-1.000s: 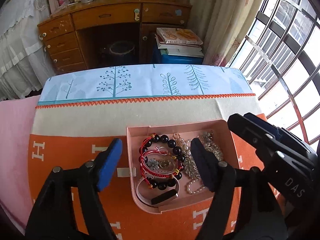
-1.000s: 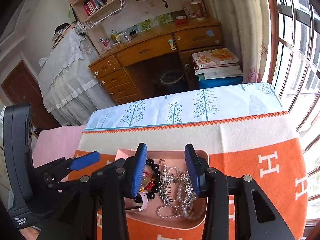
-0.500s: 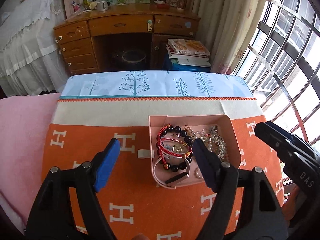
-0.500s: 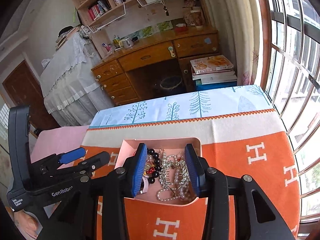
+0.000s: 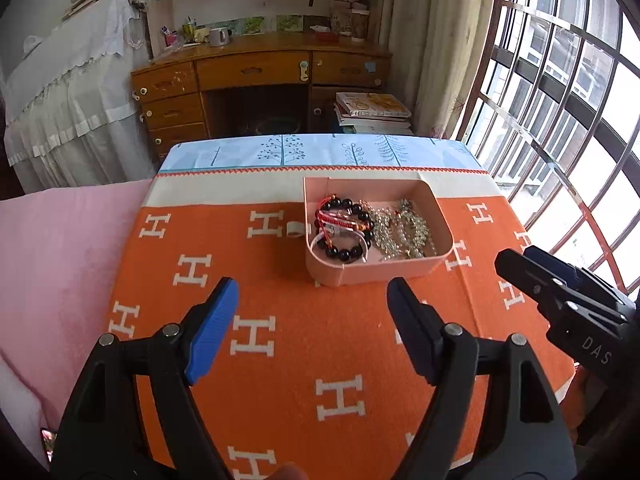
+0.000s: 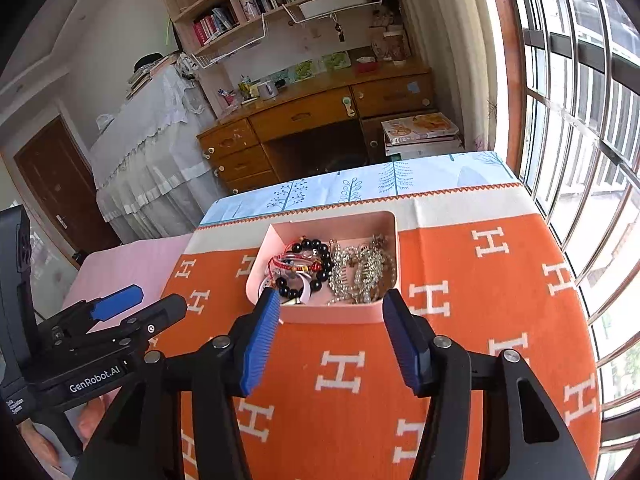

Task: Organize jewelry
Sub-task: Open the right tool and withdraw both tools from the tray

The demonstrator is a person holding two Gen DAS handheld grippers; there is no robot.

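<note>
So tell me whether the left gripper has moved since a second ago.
Yes. The left gripper has pulled back toward the person: its fingers straddled the pink rectangular jewelry tray before, and now sit short of its near wall, open and empty.

**Readable marks**

My left tool (image 6: 116, 304) carries a "GenRobot.AI" label on its body. My right tool (image 5: 536, 268) shows the letters "DAS". White "H" letters repeat across the orange cloth (image 5: 340, 344) on the worktop.
</note>
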